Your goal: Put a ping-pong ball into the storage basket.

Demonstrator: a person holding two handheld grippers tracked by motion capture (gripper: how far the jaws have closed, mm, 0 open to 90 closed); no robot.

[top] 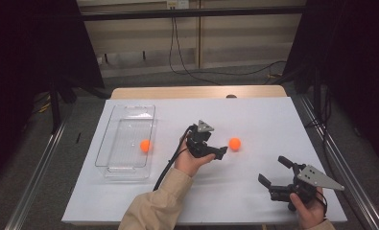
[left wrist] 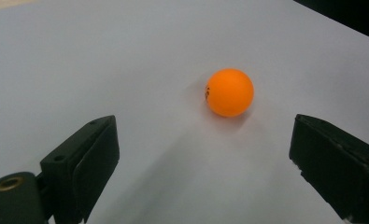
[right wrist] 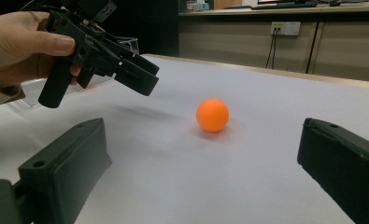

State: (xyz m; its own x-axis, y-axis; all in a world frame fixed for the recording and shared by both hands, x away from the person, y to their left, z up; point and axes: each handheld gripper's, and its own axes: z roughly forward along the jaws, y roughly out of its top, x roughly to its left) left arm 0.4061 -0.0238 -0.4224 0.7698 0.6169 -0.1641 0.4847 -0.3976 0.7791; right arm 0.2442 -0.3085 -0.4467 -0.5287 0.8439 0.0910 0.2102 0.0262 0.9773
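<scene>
At the left of the white table (top: 254,115) we see a clear plastic tray (top: 125,136) with an orange ball (top: 145,145) lying inside it, toward its right wall. Right of the tray, near the middle of the table, our left gripper (top: 222,152) hangs just above the surface, held in the left hand (top: 191,162), and points right at a second orange ball (top: 234,144). Its jaws stand wide apart with nothing between them; in the left gripper view this ball (left wrist: 229,92) rests on the bare table a little beyond the jaw tips, nearer the right-hand jaw, not touching either. Whether the gripper's underside touches the table we cannot quite tell. Farther right and nearer to us, our right gripper (top: 274,171) sits in the right hand (top: 310,211) close to the near edge, its jaws also spread wide and empty, aimed leftward. Its own view shows the ball (right wrist: 212,115) well ahead, between the jaws' lines, with the left gripper (right wrist: 142,77) hovering just left of it.
</scene>
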